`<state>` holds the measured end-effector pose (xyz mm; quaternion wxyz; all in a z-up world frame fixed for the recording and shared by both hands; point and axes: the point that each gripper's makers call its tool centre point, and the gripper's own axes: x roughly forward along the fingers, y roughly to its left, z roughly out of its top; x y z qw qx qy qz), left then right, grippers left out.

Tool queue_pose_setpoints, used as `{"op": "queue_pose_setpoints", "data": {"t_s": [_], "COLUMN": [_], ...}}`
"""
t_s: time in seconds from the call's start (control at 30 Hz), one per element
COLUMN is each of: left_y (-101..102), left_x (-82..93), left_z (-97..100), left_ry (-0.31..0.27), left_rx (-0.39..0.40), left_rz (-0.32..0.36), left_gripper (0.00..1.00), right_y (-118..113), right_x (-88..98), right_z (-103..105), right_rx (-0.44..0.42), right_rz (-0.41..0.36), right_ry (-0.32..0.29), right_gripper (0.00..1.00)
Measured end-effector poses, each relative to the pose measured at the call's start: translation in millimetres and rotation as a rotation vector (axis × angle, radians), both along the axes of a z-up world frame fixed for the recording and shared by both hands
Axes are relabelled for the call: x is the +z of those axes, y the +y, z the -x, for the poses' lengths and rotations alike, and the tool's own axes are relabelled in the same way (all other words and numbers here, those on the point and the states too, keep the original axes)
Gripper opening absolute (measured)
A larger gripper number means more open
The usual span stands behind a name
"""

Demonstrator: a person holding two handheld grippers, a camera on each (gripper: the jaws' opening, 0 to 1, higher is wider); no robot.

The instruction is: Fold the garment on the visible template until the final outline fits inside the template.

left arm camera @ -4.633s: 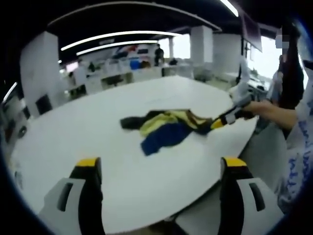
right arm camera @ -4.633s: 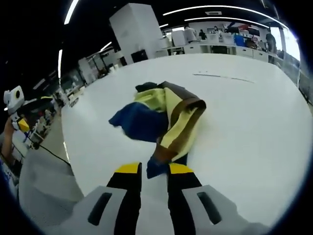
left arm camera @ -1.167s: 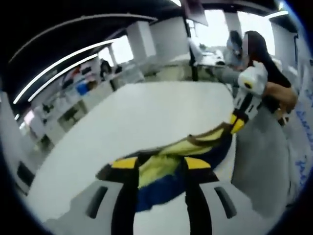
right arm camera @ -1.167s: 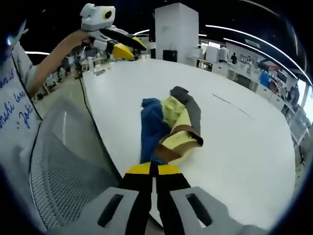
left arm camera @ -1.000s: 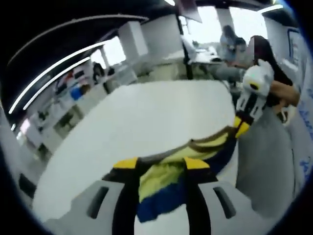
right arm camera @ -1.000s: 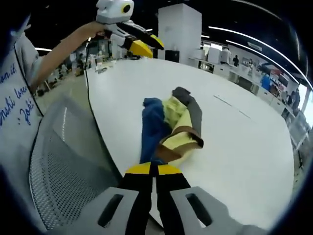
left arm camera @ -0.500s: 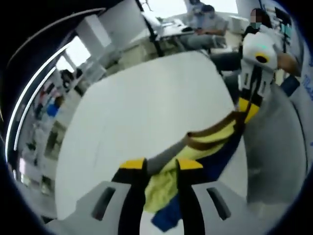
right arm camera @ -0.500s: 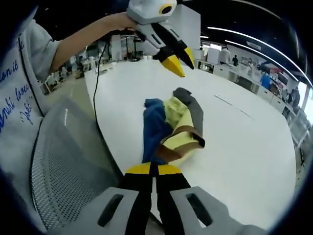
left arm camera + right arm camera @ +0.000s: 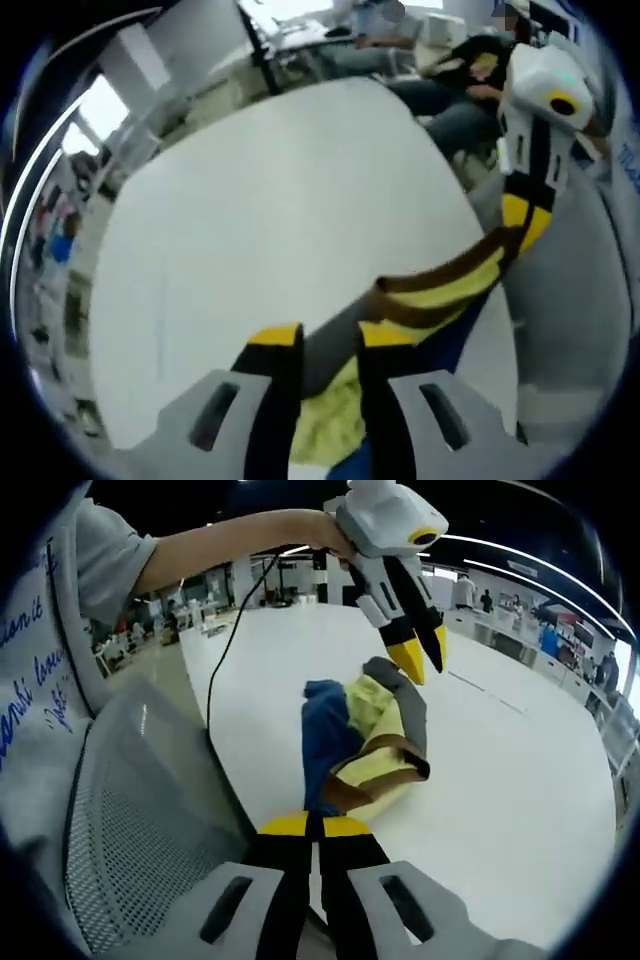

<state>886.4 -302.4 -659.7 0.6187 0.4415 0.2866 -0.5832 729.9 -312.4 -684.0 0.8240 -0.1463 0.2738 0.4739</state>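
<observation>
The crumpled garment [image 9: 365, 730], in blue, yellow, brown and grey, lies near the white table's [image 9: 520, 780] near edge. My right gripper [image 9: 313, 825] is shut on its blue and brown corner at that edge. In the right gripper view my left gripper [image 9: 423, 657] comes down from the top, yellow tips a little apart just over the grey part. In the left gripper view my left gripper [image 9: 330, 336] has a narrow gap, with grey cloth of the garment [image 9: 430, 295] showing beyond it. There my right gripper [image 9: 518, 222] pinches the brown and yellow end.
A grey mesh chair [image 9: 130, 810] stands against the table's near edge, and a person's arm [image 9: 230, 540] holds the left gripper. A faint thin line [image 9: 480, 695] marks the table beyond the garment. People sit at desks [image 9: 440, 60] behind the table.
My left gripper has swung in from the table's far side and come down over the garment's grey part, its jaws narrower. My right gripper has stayed shut on the corner.
</observation>
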Motion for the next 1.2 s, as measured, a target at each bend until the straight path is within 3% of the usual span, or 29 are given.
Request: {"op": "queue_pose_setpoints", "data": {"t_s": [0.23,0.33,0.43,0.57,0.67,0.8,0.97,1.2], "left_y": [-7,-12,-10,-8,-10,-14,-14,-18], "left_x": [-22.8,-32.0,-46.2,-55.7,-62.9,-72.5,-84.3,-95.6], "left_z": [-13.3,-6.7,-4.4,-11.3,-10.3,-8.1,-5.8,-2.7], "left_ry": [0.015,0.02,0.019,0.009,0.06,0.068,0.085,0.131], "left_rx": [-0.086,-0.141,-0.21,-0.274,-0.297,-0.375,-0.426,-0.426], "left_rz": [-0.052,-0.074,-0.153,-0.202,-0.207,-0.236,-0.313,-0.328], "left_gripper": [0.17,0.19,0.18,0.17,0.16,0.18,0.17,0.15], "right_y": [4,6,10,13,15,15,12,11], "right_x": [0.6,-3.4,-5.5,-8.8,-11.2,-13.0,-13.4,-14.1], "right_z": [-1,-2,0,1,3,5,3,3], "right_rx": [-0.004,0.011,0.028,0.021,0.026,0.026,0.016,0.012], "right_rz": [-0.028,-0.023,-0.019,-0.032,-0.039,-0.047,-0.056,-0.066], "right_ry": [0.005,0.013,0.018,0.041,0.049,0.06,0.065,0.073], "right_gripper": [0.02,0.02,0.02,0.02,0.02,0.02,0.02,0.02]}}
